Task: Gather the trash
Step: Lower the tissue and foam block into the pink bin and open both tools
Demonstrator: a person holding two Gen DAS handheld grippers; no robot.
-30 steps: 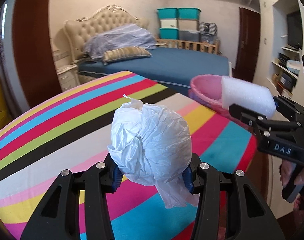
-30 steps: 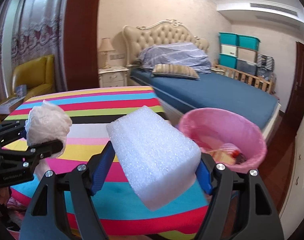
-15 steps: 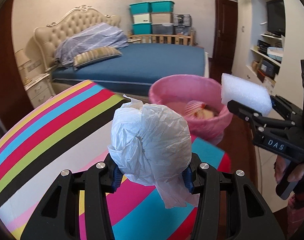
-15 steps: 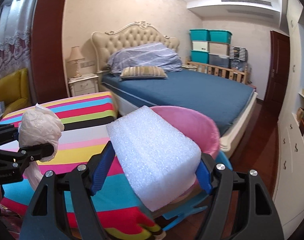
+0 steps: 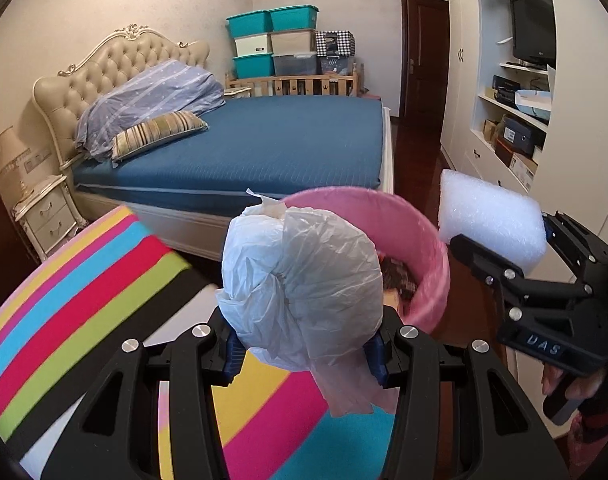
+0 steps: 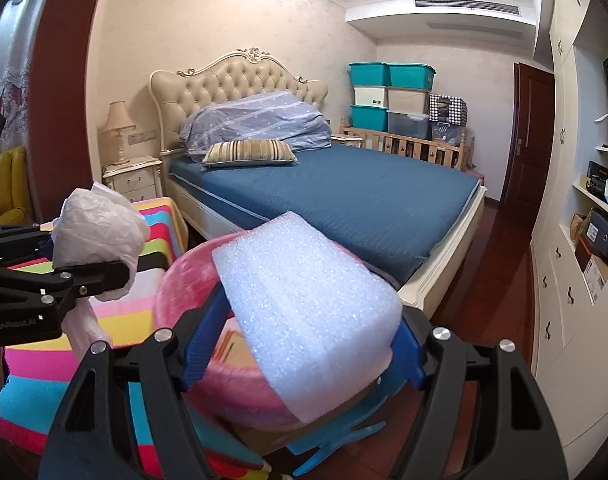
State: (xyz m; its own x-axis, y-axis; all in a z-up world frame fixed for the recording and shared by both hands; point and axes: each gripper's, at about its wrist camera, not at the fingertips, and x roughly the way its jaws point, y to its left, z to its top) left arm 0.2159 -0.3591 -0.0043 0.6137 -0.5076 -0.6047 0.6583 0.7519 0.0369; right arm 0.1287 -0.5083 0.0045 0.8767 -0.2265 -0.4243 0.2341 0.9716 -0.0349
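My left gripper point(image 5: 304, 354) is shut on a crumpled white plastic bag point(image 5: 300, 288), which bulges above the blue pads and trails a loose tail below. Just behind it stands the pink trash bin point(image 5: 427, 240), with some trash inside. My right gripper point(image 6: 304, 344) is shut on a white foam block point(image 6: 307, 316), held over the near side of the pink trash bin point(image 6: 184, 280). Each gripper shows in the other's view: the foam block point(image 5: 489, 222) at the right, the plastic bag point(image 6: 98, 234) at the left.
A table with a striped cloth point(image 5: 76, 308) lies under and left of the grippers. A blue bed point(image 6: 343, 200) stands behind the bin, a nightstand point(image 6: 134, 178) beside it. White shelving point(image 6: 583, 240) lines the right wall. A blue plastic stool point(image 6: 335, 436) sits under the bin.
Both grippers have swung to the right off the striped table toward the pink bin, which now sits close in front of them. Both still hold the same things.
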